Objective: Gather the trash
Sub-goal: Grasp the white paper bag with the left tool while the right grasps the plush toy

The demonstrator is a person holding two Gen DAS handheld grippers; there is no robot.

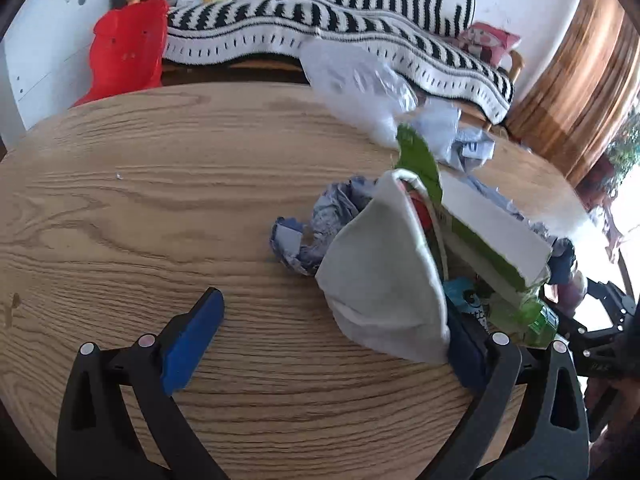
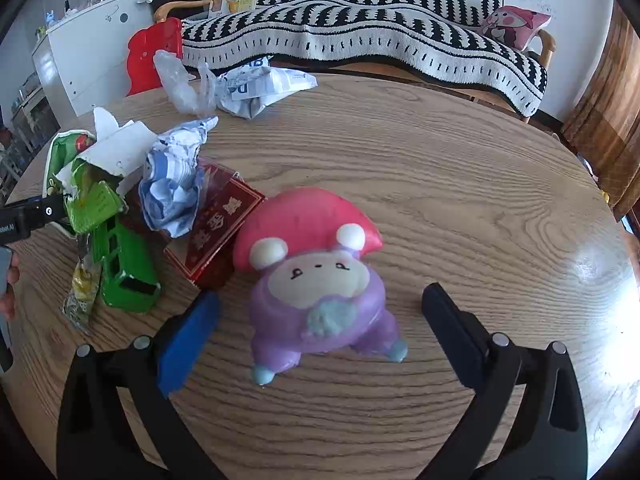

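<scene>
A round wooden table with a pale oak grain (image 2: 440, 184) fills most of both views, and behind it, across the top of each frame, runs a sofa draped in a black-and-white striped knit blanket (image 2: 360, 28). A red plastic chair (image 2: 154, 54) stands at the table's far edge, upper left in the right wrist view.

The trash sits in a loose heap at the left of the right wrist view: a torn green and white cardboard carton (image 2: 100, 168), a crumpled blue and white paper wad (image 2: 174, 184), a dark red printed box (image 2: 218, 232) touching the paper, a crumpled white plastic mailer bag (image 2: 256, 88) and a clear plastic wrapper (image 2: 180, 84) further back. A green plastic toy bus (image 2: 126, 276) lies just beside the carton.

In the centre of that view a pink and purple squishy toy figure (image 2: 316, 284) stands between the wide-spread fingers of the right gripper (image 2: 320, 328), which touch nothing.

The left gripper (image 1: 332, 332) is also spread wide, at the lower middle of its view; a white cup-shaped piece with a cord loop (image 1: 384, 272) rests against its right finger, with the carton (image 1: 492, 240) just behind. Whether it is gripped, I cannot tell.
</scene>
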